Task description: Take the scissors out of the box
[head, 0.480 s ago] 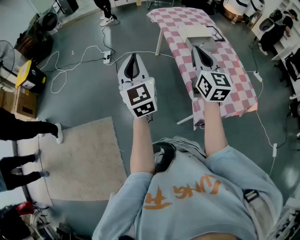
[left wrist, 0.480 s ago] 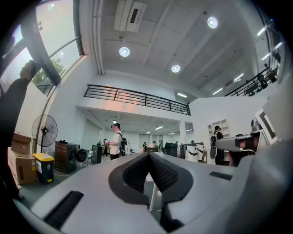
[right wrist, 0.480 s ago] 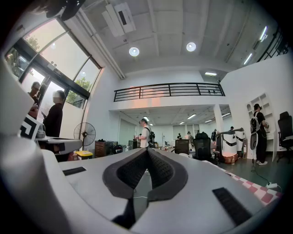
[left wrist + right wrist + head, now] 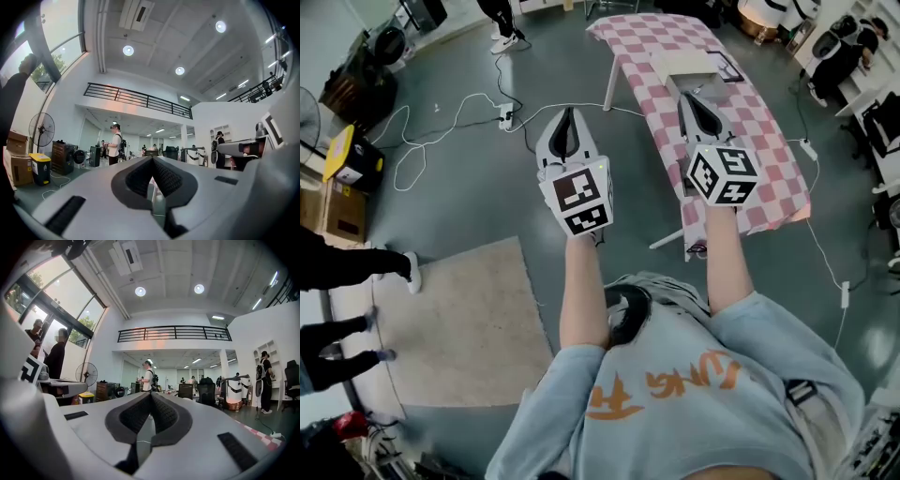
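A flat beige box [image 4: 687, 64] lies on a table under a pink checked cloth [image 4: 769, 141] at the upper right of the head view. No scissors show in any view. My left gripper [image 4: 567, 114] is held level over the grey floor, left of the table, its jaws shut and empty. My right gripper [image 4: 689, 97] is held level above the table's near half and points toward the box, also shut and empty. In the left gripper view the left gripper [image 4: 152, 160] faces a hall. The right gripper [image 4: 151, 394] faces the same hall in its own view.
A beige rug [image 4: 459, 319] lies on the floor at the lower left. White cables [image 4: 459, 112] trail across the floor beyond it. A yellow bin [image 4: 352, 155] and a cardboard box [image 4: 337, 211] stand at the left edge, beside a person's legs [image 4: 347, 267].
The head view has slid slightly. Both grippers keep the same level pose and stay shut.
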